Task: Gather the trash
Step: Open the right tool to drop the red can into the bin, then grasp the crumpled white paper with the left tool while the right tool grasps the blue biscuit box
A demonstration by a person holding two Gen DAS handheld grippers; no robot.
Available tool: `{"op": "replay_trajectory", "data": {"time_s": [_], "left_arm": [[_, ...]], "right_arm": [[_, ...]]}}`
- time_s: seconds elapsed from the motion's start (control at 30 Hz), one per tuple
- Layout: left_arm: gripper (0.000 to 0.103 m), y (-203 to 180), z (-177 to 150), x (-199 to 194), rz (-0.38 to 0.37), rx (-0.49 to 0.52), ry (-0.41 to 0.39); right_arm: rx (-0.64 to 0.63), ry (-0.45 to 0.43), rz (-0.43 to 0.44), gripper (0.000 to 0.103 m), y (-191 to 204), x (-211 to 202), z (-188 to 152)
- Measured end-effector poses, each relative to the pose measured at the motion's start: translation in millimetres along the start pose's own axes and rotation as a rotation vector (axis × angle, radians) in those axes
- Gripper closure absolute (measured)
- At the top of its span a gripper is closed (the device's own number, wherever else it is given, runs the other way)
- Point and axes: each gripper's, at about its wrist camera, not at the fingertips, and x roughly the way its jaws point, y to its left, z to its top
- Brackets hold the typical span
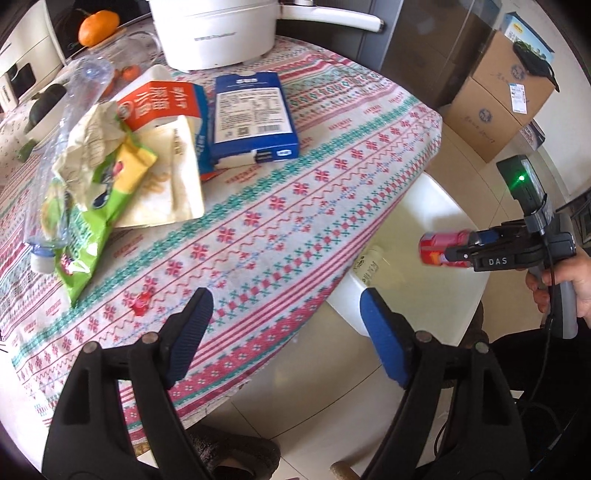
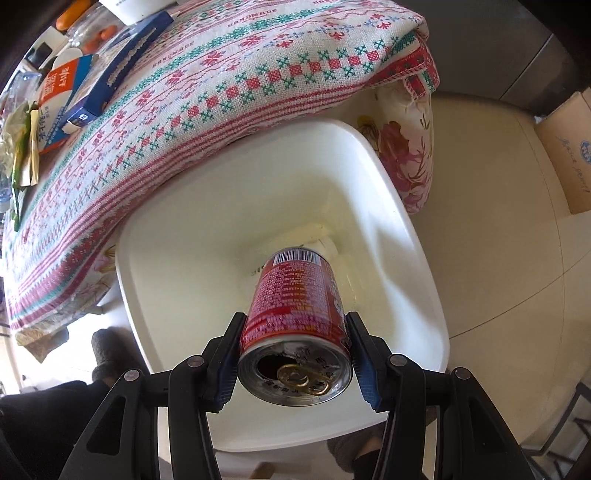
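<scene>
We've got the right gripper point(image 2: 293, 354) clamped on a red can point(image 2: 295, 332), one of the fingers point(image 2: 225, 369) pressed on each side of it, pull-tab end facing the camera and already opened. The can hangs over a white bin point(image 2: 406, 258) that sits on the floor, tucked partly under the edge of the tabletop point(image 1: 332, 166). Down in the bin there's a small white bottle point(image 1: 369, 264) lying at the bottom, mostly hidden behind the can in the right wrist view.

Our left gripper point(image 1: 286, 325) is out over the tabletop's near edge with its fingers spread wide, holding nothing. A tiny red scrap point(image 1: 140, 301) lies on the patterned tablecloth just ahead of the left finger.

Rest of the trash is piled toward the far left of the tabletop: a clear plastic bottle point(image 1: 70, 155) lying on its side, a crumpled green and yellow wrapper point(image 1: 99, 206) touching it, a flat beige pouch point(image 1: 170, 181) under the wrapper, an orange and white carton point(image 1: 162, 103), and a blue box point(image 1: 255, 114) lying just beside the carton. Behind all that stands a white cooker point(image 1: 218, 33) and an orange point(image 1: 98, 27). Cardboard boxes point(image 1: 498, 96) are stacked on the floor well off to the right.

Nothing sits between the can and the bin opening.
</scene>
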Motion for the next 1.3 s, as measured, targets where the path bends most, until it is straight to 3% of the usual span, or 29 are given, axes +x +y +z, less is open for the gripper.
{"op": "replay_trajectory", "data": {"time_s": [0.1, 0.4, 0.67, 0.87, 1.03, 1.3], "left_arm": [[0.021, 11, -2, -6, 0.003, -0.027, -0.011], [0.021, 50, -1, -24, 0.039, -0.121, -0.068], [0.019, 97, 5, -33, 0.148, -0.242, -0.149], [0.019, 121, 12, -17, 0.233, -0.247, -0.161], [0.019, 137, 19, -15, 0.2, -0.293, -0.221], [0.019, 145, 43, -4, 0.084, -0.426, -0.305]], "right_arm": [[-0.012, -0.031, 0.002, 0.035, 2, -11, 0], [-0.053, -0.177, 0.018, 0.025, 17, -63, -7], [-0.111, -0.305, -0.043, 0.024, 40, -100, -12], [-0.116, -0.327, -0.042, 0.024, 49, -104, -1], [-0.126, -0.332, -0.029, 0.024, 62, -103, 8], [-0.137, -0.351, -0.012, 0.024, 85, -103, 23]]}}
